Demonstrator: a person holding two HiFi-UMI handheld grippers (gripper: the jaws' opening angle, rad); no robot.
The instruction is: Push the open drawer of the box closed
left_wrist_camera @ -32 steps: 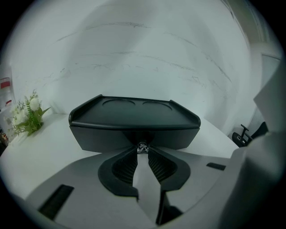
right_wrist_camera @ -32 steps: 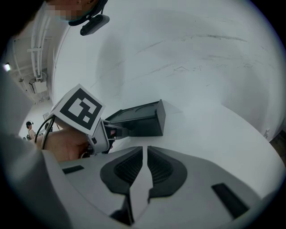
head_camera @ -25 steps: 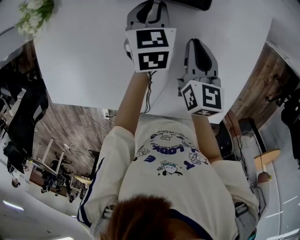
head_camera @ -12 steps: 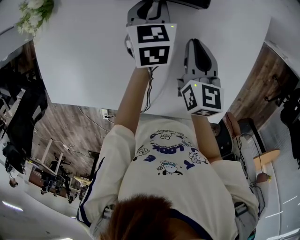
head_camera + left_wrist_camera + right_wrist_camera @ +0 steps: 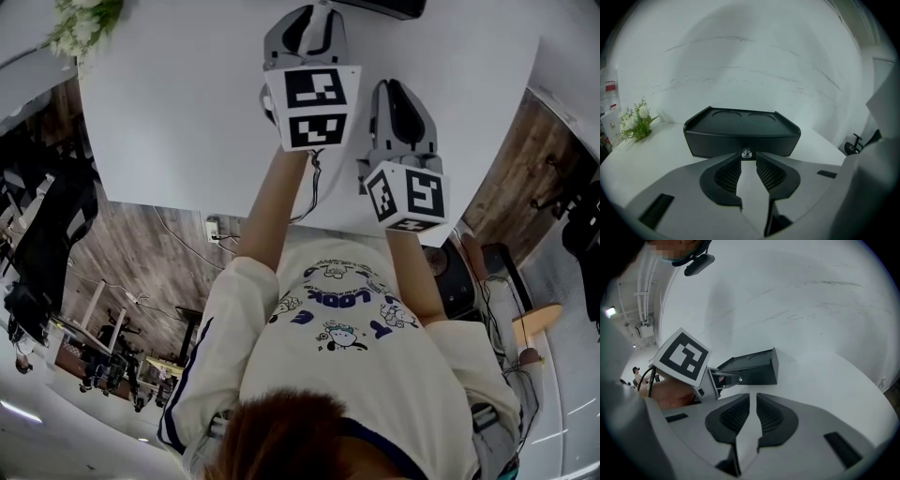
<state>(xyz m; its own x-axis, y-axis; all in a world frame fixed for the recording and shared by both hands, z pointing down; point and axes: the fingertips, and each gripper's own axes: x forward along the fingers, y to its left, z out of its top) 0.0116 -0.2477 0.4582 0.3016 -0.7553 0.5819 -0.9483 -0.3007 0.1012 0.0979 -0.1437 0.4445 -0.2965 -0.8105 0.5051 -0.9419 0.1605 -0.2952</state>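
A black box (image 5: 740, 124) with two round recesses in its lid stands on the white table (image 5: 178, 112). Its drawer front carries a small shiny knob (image 5: 746, 153) and looks about flush with the box. My left gripper (image 5: 748, 157) is right at that front, open by a narrow gap, with the knob between its tips. From the right gripper view the box (image 5: 754, 363) shows with the left gripper's fingers (image 5: 725, 378) against its front. My right gripper (image 5: 753, 397) hangs back over bare table, shut and empty. In the head view only an edge of the box (image 5: 380, 7) shows.
A small bunch of white flowers (image 5: 635, 123) stands at the table's far left, also in the head view's corner as flowers (image 5: 84, 23). The table's near edge (image 5: 187, 211) runs in front of the person. A small black object (image 5: 853, 143) lies right of the box.
My left gripper has shifted slightly right and forward towards the box. The right gripper has stayed where it was.
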